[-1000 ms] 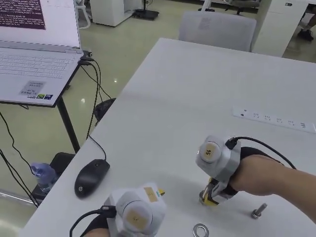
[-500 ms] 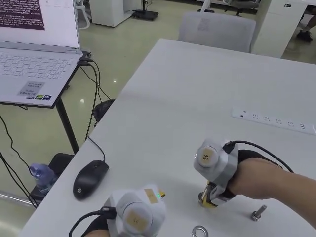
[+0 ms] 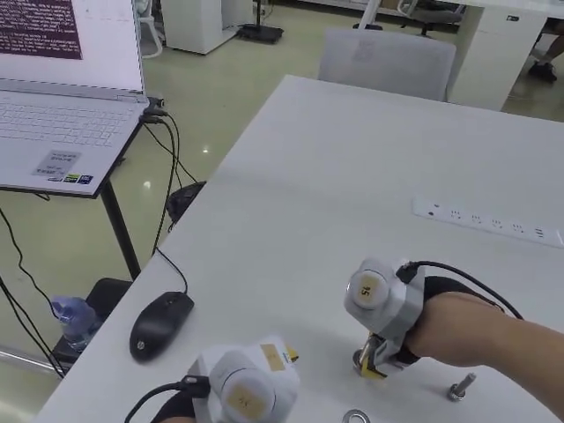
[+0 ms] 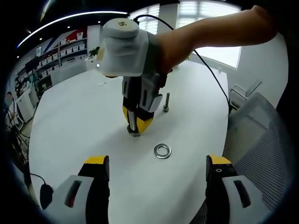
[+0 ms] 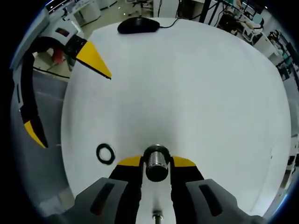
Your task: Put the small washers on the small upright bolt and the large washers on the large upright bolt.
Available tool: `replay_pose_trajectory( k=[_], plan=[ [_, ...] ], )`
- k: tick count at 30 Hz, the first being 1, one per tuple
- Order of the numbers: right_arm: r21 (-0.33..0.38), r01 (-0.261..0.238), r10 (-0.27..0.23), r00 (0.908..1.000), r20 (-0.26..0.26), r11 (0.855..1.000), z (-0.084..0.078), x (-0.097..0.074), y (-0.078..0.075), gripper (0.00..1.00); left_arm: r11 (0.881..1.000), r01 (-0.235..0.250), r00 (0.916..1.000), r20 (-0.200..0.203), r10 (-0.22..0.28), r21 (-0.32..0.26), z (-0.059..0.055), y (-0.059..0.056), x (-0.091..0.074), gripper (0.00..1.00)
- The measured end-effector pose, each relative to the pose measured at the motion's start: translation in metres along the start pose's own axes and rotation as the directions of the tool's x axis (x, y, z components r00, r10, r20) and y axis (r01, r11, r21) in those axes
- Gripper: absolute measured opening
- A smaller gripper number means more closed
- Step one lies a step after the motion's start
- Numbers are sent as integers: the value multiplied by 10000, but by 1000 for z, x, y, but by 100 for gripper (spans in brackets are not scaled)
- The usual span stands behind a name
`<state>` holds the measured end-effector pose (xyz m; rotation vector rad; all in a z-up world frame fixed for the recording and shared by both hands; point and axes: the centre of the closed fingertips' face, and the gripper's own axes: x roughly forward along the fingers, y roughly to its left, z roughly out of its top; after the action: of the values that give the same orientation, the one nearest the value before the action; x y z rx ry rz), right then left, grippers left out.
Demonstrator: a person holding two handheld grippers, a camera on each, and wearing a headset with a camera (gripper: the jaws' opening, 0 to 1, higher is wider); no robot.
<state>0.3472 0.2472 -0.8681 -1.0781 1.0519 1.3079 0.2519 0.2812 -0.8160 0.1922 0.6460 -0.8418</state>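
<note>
White table (image 3: 335, 176), black mouse (image 3: 161, 324) near its left edge, power strip (image 3: 485, 223) farther back, open laptop (image 3: 62, 97) alongside

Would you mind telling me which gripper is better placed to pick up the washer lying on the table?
Left. The left gripper is open and the washer lies just ahead between its jaws, while the right gripper is shut on the large bolt.

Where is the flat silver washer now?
In the left gripper view, the flat silver washer lies on the white table, just lower-right of the large upright bolt held by the right gripper.
</note>
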Motion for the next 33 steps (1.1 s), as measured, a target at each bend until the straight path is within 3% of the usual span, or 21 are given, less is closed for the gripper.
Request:
replay_pose_trajectory(
  k=[19, 26, 33],
  plan=[
    [-40, -36, 37, 9997, 226, 10000, 1, 0, 0, 25, 9999, -113, 9999, 19, 113, 1, 0, -1, -4, 85],
    [-53, 33, -31, 9989, 460, 10000, 5, -3, -2, 37, 9999, -119, 9999, -3, 119, -10, -1, -2, -6, 86],
    [124, 98, -110, 9952, 970, 9999, 11, -20, -6, 43, 9999, -148, 9999, 26, 148, 5, 3, -1, -7, 86]
  ],
)
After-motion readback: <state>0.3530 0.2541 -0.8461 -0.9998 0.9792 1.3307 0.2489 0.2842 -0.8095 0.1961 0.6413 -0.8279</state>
